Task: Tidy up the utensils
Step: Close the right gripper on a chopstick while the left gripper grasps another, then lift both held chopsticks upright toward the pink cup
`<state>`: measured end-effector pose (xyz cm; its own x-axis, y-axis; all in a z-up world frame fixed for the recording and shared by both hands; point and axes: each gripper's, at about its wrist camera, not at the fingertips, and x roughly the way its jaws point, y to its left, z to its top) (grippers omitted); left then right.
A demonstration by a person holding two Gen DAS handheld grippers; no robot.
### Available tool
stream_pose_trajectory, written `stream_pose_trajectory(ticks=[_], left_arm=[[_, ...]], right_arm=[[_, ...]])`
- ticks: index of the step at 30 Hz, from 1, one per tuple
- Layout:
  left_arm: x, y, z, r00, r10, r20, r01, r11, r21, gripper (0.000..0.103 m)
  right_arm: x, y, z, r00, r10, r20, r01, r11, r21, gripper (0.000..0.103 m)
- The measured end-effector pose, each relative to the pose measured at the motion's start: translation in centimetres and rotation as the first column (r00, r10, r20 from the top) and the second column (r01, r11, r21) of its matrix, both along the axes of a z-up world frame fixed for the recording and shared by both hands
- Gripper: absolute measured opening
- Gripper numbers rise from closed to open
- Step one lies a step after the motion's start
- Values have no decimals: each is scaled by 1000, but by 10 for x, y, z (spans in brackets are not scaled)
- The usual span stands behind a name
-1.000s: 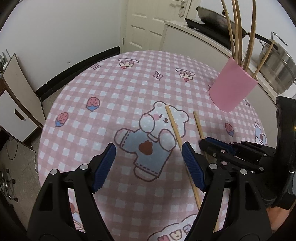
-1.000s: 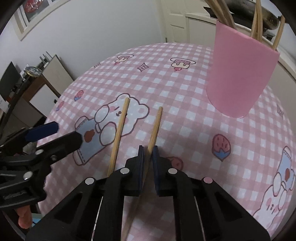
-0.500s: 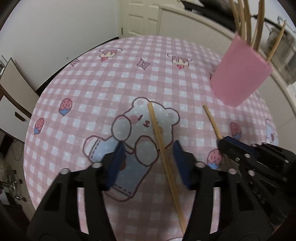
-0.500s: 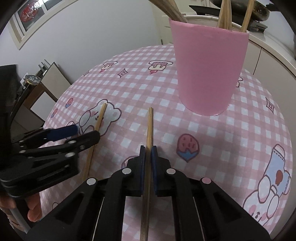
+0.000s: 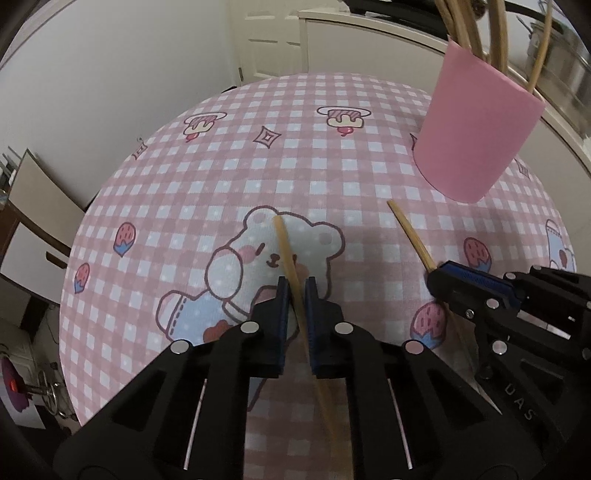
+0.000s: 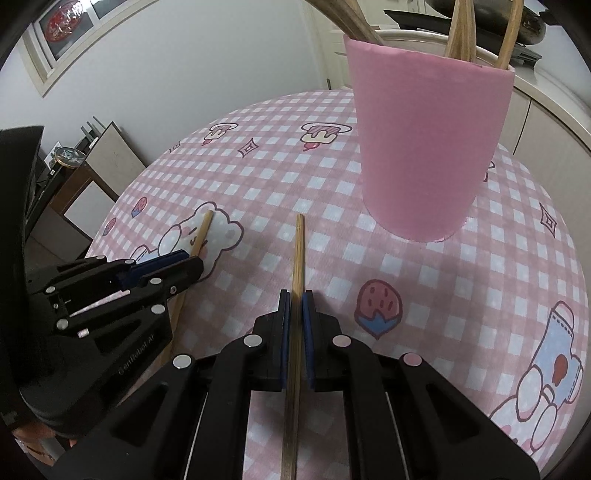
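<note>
A pink cup [image 5: 476, 133] stands at the far right of the round table, with several wooden sticks [image 5: 495, 33] in it; it also shows in the right wrist view [image 6: 428, 140]. My left gripper [image 5: 296, 291] is shut on a wooden chopstick [image 5: 286, 251] that lies over the bear print. My right gripper [image 6: 296, 299] is shut on a second chopstick [image 6: 298, 251] whose tip points toward the cup. In the left wrist view the right gripper [image 5: 437, 275] sits to the right, with its chopstick [image 5: 410, 234]. The left gripper [image 6: 184, 260] and its chopstick [image 6: 203, 230] show at the left of the right wrist view.
The table wears a pink checked cloth [image 5: 295, 155] with bear and strawberry prints. A white counter [image 5: 369, 29] with pots [image 5: 565, 62] stands behind the cup. A door [image 5: 269, 33] and low furniture [image 5: 26, 229] lie beyond the table's edge.
My left gripper moved forward over its chopstick and closed on it. My right gripper, shut on its chopstick throughout, moved closer to the pink cup.
</note>
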<state>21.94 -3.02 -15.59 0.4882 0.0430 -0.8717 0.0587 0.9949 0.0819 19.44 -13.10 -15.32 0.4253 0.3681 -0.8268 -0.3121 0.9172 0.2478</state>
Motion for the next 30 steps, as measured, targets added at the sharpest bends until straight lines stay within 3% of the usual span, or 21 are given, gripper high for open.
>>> stream_pose_trajectory(ticks=[8, 18, 24, 30], left_arm=[[-12, 2, 6, 999, -7, 43, 9, 999, -48, 6], [-51, 0, 64, 981, -31, 190, 47, 996, -79, 6], [-80, -2, 107, 951, -44, 305, 80, 991, -104, 6], [-104, -10, 144, 904, -73, 422, 142, 981, -133, 6]], right_arm=[[-4, 1, 1, 1000, -10, 15, 10, 1000, 4, 5], [-25, 3, 35, 995, -3, 96, 0, 999, 38, 5], [-42, -2, 71, 984, -7, 179, -6, 997, 74, 5], [-62, -12, 103, 964, -21, 266, -6, 995, 100, 5]])
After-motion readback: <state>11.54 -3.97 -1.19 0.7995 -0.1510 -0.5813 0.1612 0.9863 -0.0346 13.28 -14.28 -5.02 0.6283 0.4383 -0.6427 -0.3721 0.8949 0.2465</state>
